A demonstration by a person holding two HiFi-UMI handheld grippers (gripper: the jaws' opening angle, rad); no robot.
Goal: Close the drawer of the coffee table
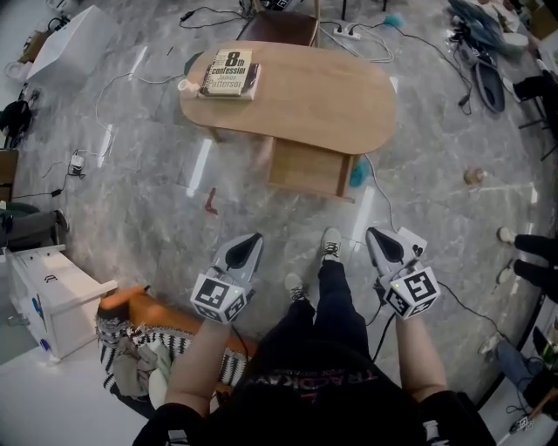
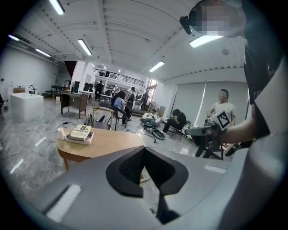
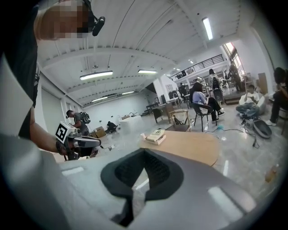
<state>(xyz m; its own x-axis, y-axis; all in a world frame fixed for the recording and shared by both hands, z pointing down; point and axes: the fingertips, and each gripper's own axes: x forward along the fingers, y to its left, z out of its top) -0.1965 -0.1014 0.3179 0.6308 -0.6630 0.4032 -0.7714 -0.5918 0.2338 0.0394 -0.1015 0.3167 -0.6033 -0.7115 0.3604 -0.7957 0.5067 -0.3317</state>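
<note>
An oval wooden coffee table (image 1: 323, 100) stands on the marble floor ahead of me. Its drawer (image 1: 307, 167) is pulled out from the near side, towards me. A book (image 1: 231, 72) and a small white cup (image 1: 185, 85) sit on the table's left end. My left gripper (image 1: 255, 235) and right gripper (image 1: 373, 232) hover side by side over the floor, well short of the drawer, both shut and empty. The left gripper view shows the table (image 2: 108, 143) beyond the shut left gripper (image 2: 144, 148). In the right gripper view the table (image 3: 193, 146) lies beyond the shut right gripper (image 3: 144, 151).
A chair (image 1: 281, 26) stands behind the table, with cables and a power strip (image 1: 347, 33) around it. A teal object (image 1: 359, 172) lies beside the drawer. A white cabinet (image 1: 48, 296) and a striped basket (image 1: 131, 344) are at my left. My feet (image 1: 330, 246) are between the grippers.
</note>
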